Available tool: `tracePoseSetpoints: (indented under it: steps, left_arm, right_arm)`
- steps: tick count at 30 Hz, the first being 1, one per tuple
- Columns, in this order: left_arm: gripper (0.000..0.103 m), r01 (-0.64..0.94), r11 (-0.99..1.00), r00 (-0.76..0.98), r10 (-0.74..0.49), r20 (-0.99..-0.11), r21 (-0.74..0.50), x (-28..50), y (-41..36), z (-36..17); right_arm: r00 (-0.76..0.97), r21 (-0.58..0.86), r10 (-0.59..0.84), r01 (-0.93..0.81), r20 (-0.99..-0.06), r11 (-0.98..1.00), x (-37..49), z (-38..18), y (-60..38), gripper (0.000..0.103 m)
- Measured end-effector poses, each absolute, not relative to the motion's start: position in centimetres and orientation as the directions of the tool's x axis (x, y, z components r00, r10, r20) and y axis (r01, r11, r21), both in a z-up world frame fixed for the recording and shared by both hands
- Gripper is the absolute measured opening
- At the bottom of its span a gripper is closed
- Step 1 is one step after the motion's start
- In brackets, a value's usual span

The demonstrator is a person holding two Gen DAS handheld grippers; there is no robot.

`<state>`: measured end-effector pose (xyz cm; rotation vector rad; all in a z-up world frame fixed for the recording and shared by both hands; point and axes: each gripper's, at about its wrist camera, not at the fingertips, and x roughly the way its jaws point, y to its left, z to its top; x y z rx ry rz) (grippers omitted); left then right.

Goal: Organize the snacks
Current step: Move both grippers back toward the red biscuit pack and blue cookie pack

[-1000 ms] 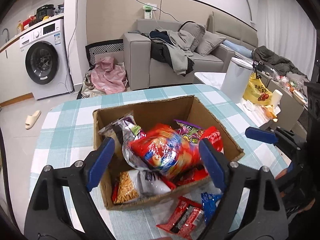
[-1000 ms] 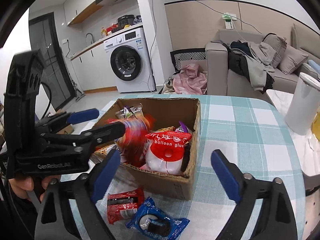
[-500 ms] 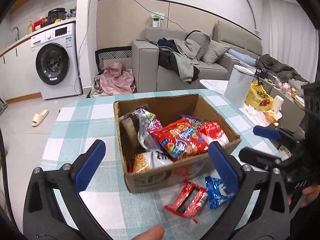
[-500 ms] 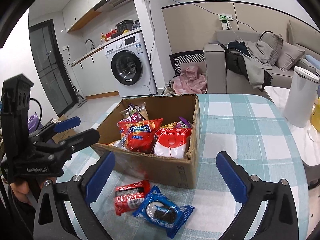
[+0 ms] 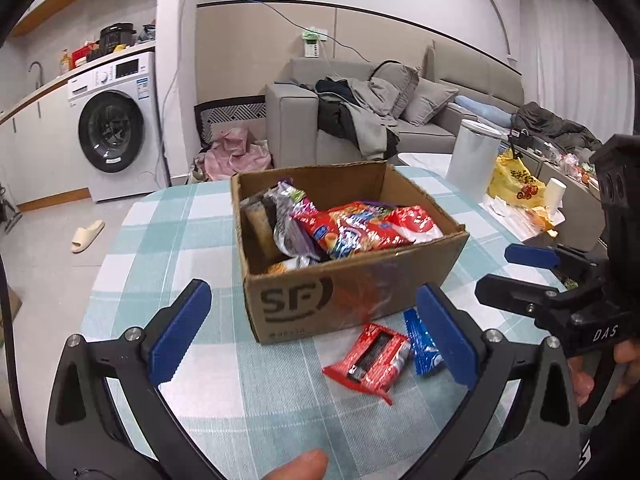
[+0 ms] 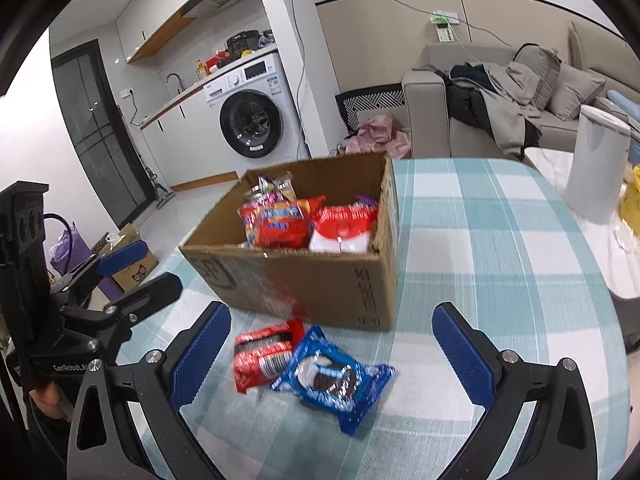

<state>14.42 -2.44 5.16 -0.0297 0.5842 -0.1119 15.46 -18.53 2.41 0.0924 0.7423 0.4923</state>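
An open cardboard box (image 5: 352,292) (image 6: 320,288) stands on the checked tablecloth (image 5: 168,240), holding several snack bags, with a red bag (image 5: 352,228) (image 6: 280,224) on top. In front of the box lie a red biscuit packet (image 5: 372,360) (image 6: 264,356) and a blue one (image 5: 424,344) (image 6: 332,380), side by side and touching. My left gripper (image 5: 312,332) (image 6: 136,272) is open and empty, short of the box's front wall. My right gripper (image 6: 332,354) (image 5: 520,274) is open too, hovering over the two packets without touching them.
A white bin (image 5: 472,160) (image 6: 596,168) stands past the table's right edge, with a yellow bag (image 5: 516,180) beside it. A sofa with clothes (image 5: 360,120) and a washing machine (image 5: 116,132) are behind. A fingertip (image 5: 304,464) shows at the bottom of the left wrist view.
The red bag that was between my left fingers now lies in the box. Both grippers have drawn back from the box toward the near edge, and their jaws stand wider.
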Motion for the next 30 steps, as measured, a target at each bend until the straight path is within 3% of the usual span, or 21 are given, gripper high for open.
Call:
tracePoseSetpoints:
  steps: [30]
  left_arm:
    - [0.102,0.071,0.994,0.75,-0.109,-0.653,-0.084,14.1,-0.5,-1.6]
  right_arm:
    - [0.516,0.261,0.424,-0.361,-0.744,0.896,16.5,-3.4,-17.3,0.103]
